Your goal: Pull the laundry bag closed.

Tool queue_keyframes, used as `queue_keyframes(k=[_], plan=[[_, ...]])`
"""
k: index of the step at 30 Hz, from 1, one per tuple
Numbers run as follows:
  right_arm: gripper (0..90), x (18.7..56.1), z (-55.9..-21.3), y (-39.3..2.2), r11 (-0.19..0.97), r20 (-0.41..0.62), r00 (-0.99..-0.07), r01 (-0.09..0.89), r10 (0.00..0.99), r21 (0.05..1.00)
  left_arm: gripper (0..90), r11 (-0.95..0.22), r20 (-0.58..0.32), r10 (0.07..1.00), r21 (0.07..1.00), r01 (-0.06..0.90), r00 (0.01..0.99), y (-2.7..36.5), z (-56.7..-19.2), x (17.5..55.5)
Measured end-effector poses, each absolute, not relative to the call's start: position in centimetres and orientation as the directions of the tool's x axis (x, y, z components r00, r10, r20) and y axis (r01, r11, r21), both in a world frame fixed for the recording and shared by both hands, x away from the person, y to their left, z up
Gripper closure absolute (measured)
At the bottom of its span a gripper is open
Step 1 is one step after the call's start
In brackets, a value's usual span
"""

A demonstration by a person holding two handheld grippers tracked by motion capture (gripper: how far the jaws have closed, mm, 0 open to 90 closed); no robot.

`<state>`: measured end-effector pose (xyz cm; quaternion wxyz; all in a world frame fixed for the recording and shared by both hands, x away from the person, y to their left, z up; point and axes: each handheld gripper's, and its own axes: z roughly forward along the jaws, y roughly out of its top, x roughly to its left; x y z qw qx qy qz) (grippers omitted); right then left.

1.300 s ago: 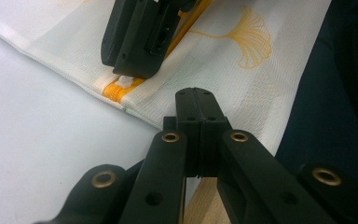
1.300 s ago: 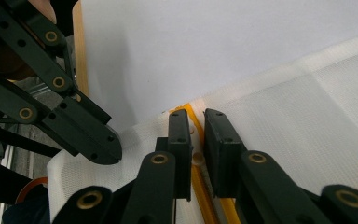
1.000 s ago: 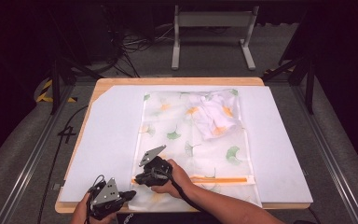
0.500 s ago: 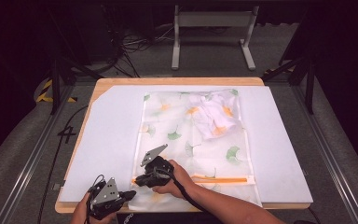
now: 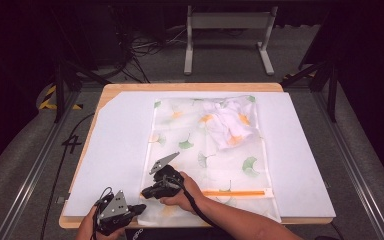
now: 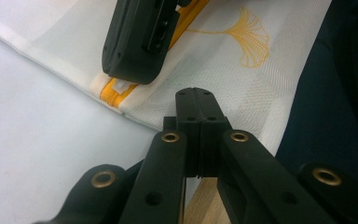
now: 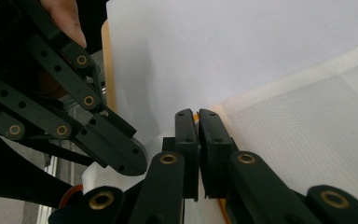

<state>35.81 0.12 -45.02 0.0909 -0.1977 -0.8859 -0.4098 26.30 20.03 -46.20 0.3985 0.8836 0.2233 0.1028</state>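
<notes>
Both grippers pinch: right gripper (image 5: 146,193) on orange zipper (image 5: 235,192), left gripper (image 5: 139,208) on mesh bag (image 5: 207,150); yanking risks jamming.

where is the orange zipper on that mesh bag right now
In the high view the orange zipper runs across the near end of the ginkgo-print mesh bag, stretching rightward from the right gripper at its left end.
</notes>
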Motion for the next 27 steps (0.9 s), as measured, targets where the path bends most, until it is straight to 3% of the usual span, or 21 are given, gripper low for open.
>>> queue_keyframes(k=[10, 15, 22, 27], plan=[[90.0, 34.8, -45.1, 0.8, 0.601, 0.223, -0.919, 0.383, 0.325, 0.702, 90.0, -0.586, 0.01, 0.476, 0.749, 0.309, 0.88, 20.0, -46.2, 26.3], [90.0, 35.0, -45.1, 0.5, 0.608, 0.228, -0.924, 0.375, 0.306, 0.7, 85.2, -0.597, 0.066, 0.513, 0.744, 0.301, 0.856, 19.8, -45.9, 26.2], [90.0, 34.9, -45.0, 0.4, 0.619, 0.22, -0.93, 0.36, 0.294, 0.698, 90.0, -0.606, 0.089, 0.529, 0.736, 0.302, 0.844, 19.9, -45.8, 27.2], [90.0, 34.8, -45.0, 0.4, 0.628, 0.218, -0.933, 0.354, 0.286, 0.693, 90.0, -0.577, 0.046, 0.561, 0.738, 0.351, 0.826, 20.1, -45.9, 27.5]])
